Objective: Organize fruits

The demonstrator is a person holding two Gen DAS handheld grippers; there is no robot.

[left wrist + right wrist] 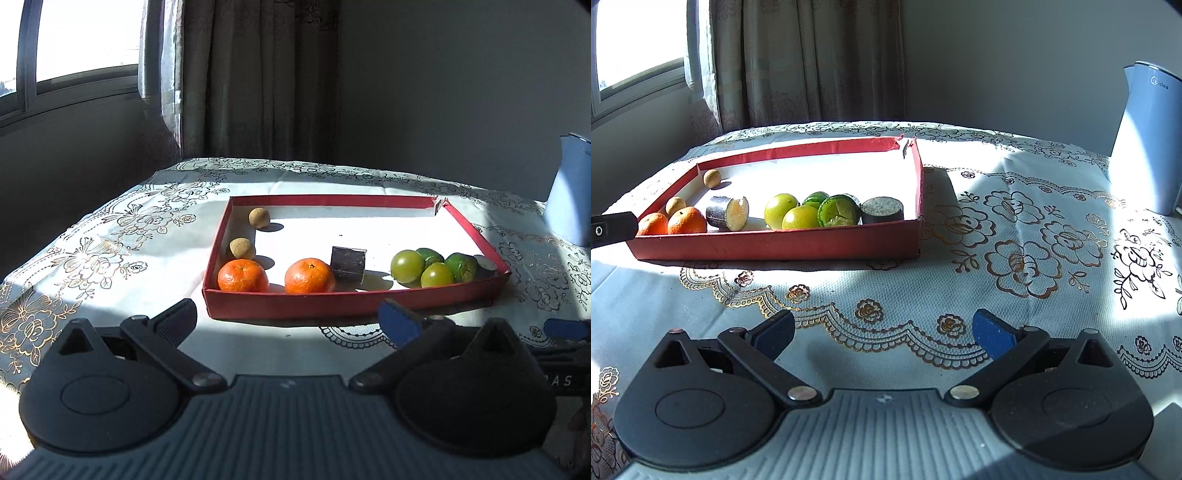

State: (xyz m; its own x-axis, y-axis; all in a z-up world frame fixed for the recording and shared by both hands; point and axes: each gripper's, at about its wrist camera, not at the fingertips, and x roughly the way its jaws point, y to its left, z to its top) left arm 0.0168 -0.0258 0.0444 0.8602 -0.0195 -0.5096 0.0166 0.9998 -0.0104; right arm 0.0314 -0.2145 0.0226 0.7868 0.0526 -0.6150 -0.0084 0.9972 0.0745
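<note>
A red shallow tray lies on the table. Inside it are two oranges, two small brown round fruits, green fruits and dark sugarcane-like pieces. My left gripper is open and empty, just before the tray's near wall. My right gripper is open and empty over the tablecloth, nearer than the tray. The left gripper's finger shows at the left edge of the right wrist view.
A floral tablecloth covers the table. A blue-grey kettle stands at the far right. Curtains and a window lie behind the table.
</note>
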